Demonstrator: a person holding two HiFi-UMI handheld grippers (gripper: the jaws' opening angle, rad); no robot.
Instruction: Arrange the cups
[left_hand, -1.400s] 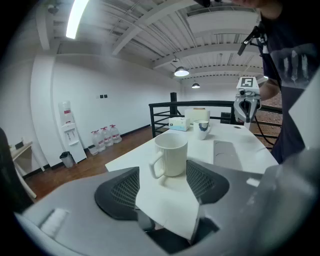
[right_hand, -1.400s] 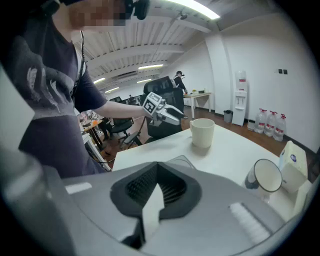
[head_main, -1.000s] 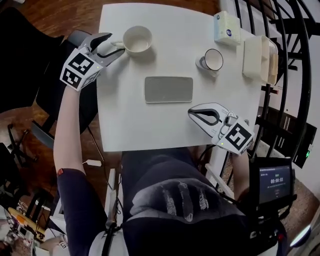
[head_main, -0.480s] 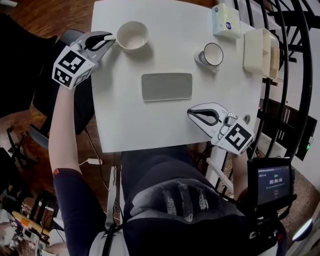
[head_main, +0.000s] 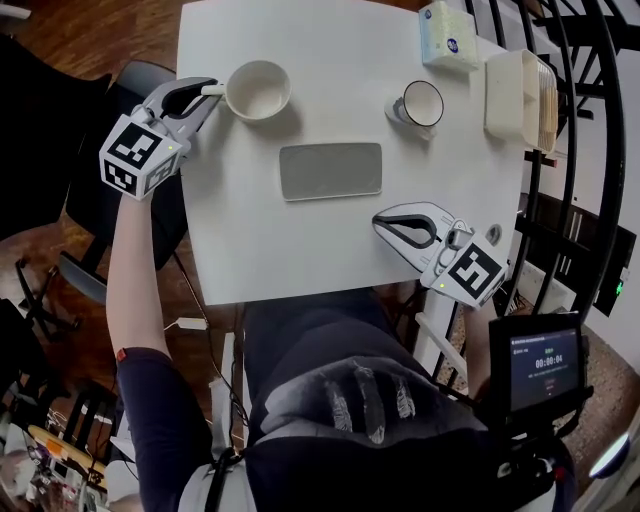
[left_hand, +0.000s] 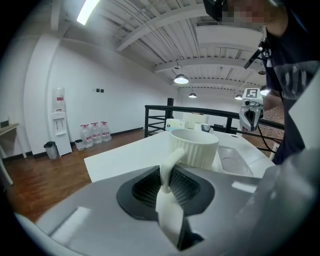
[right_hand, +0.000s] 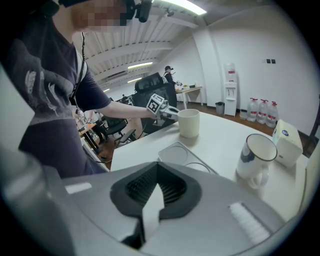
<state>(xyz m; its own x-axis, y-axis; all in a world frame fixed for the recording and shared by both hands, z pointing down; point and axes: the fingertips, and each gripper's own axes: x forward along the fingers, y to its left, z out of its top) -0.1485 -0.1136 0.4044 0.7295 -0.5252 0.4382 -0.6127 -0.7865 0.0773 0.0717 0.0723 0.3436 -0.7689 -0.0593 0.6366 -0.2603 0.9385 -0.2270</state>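
Observation:
A cream ribbed cup (head_main: 257, 90) stands at the white table's (head_main: 300, 250) far left. My left gripper (head_main: 208, 90) is at its left side; its jaws have just been closing and now pinch the cup's handle (left_hand: 169, 167). In the left gripper view the cup (left_hand: 194, 147) stands upright just beyond the pads. A white mug with a dark rim (head_main: 420, 104) stands at the far right, seen also in the right gripper view (right_hand: 256, 159). My right gripper (head_main: 385, 222) hovers shut and empty over the near right of the table, short of the grey two-well tray (head_main: 330, 171).
A small white tissue box (head_main: 446, 36) and a cream container (head_main: 518, 95) sit at the table's far right. A black railing (head_main: 590, 150) runs along the right side. A dark chair (head_main: 140, 75) stands by the left edge.
The left gripper's jaws stood wide around the cream cup's handle a second ago and have since closed on it. The right gripper has stayed where it was.

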